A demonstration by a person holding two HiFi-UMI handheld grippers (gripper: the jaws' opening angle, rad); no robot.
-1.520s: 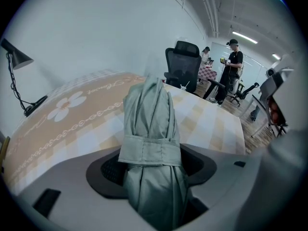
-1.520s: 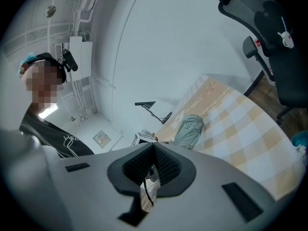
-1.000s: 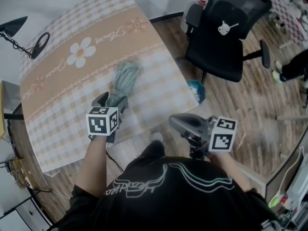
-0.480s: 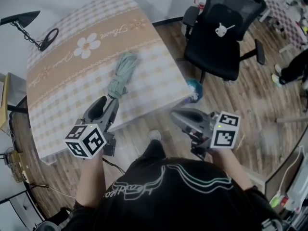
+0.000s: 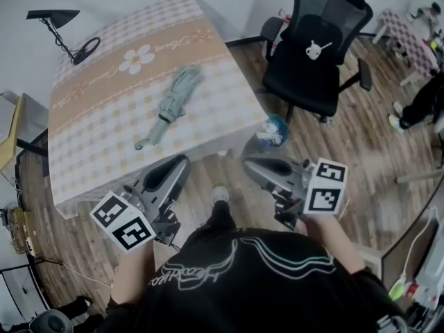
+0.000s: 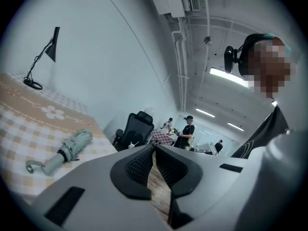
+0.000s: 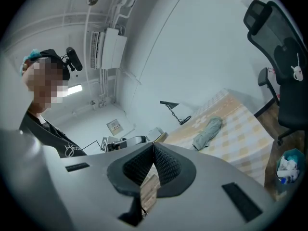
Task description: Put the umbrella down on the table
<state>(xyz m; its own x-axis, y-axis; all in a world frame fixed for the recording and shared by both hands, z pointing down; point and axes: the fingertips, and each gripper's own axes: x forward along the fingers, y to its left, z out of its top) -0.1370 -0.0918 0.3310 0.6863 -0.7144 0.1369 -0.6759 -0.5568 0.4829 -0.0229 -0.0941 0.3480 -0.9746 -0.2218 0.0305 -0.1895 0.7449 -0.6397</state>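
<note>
The umbrella (image 5: 171, 101) lies folded on the table (image 5: 97, 151), free of both tools. The job looks done, with nothing left but to stand by. Both are held roughly level by the person's waist, off the table's near edge. The left gripper (image 5: 173, 171) is closing on nothing, and the right gripper (image 5: 254, 168) is shut and empty.

Head view: overhead, steeply down, desk (image 5: 104, 134) ahead. Both gripper views: roughly level, off the desk's edge. All share desk, umbrella (image 5: 173, 97).
</note>
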